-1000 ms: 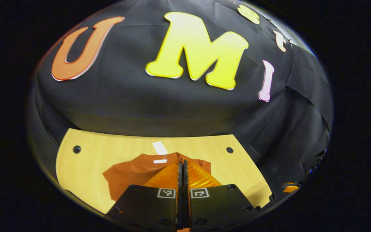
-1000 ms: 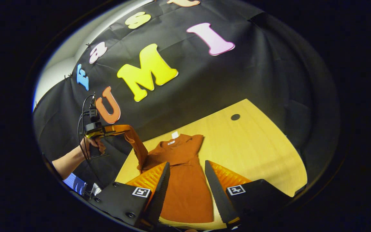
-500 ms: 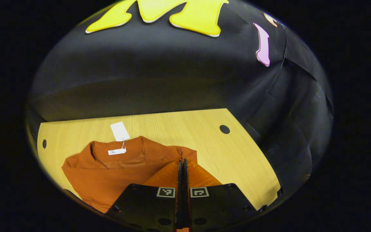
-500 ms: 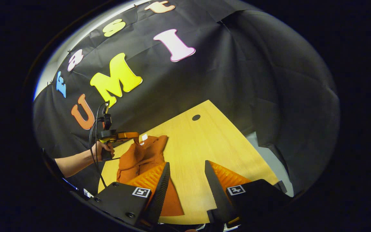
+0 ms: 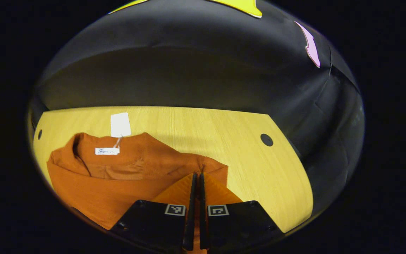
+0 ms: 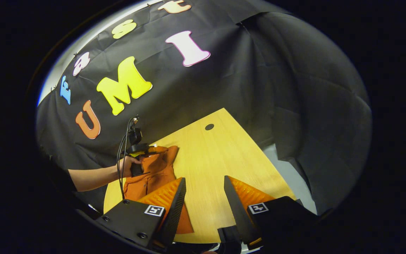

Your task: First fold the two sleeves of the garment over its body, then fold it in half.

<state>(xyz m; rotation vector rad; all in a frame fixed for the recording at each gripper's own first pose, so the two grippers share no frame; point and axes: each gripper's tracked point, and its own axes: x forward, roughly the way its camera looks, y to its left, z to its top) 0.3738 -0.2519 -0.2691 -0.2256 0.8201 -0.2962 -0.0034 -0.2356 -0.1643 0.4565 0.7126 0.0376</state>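
On the desk (image 5: 224, 127), the left gripper (image 5: 196, 180), jaws pressed together on a sleeve (image 5: 210, 168), lowers it over the rust garment (image 5: 118, 176), which lies collar-up toward the wall at the desk's left side. The right gripper (image 6: 203, 183) hangs above bare wood, jaws parted and empty. Done well, the sleeve should likely be laid flat across the body and released without dragging the cloth askew.

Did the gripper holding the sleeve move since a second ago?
Yes. In the right gripper view, the left hand-held gripper has come down from in front of the black wall to just over the shirt on the table.
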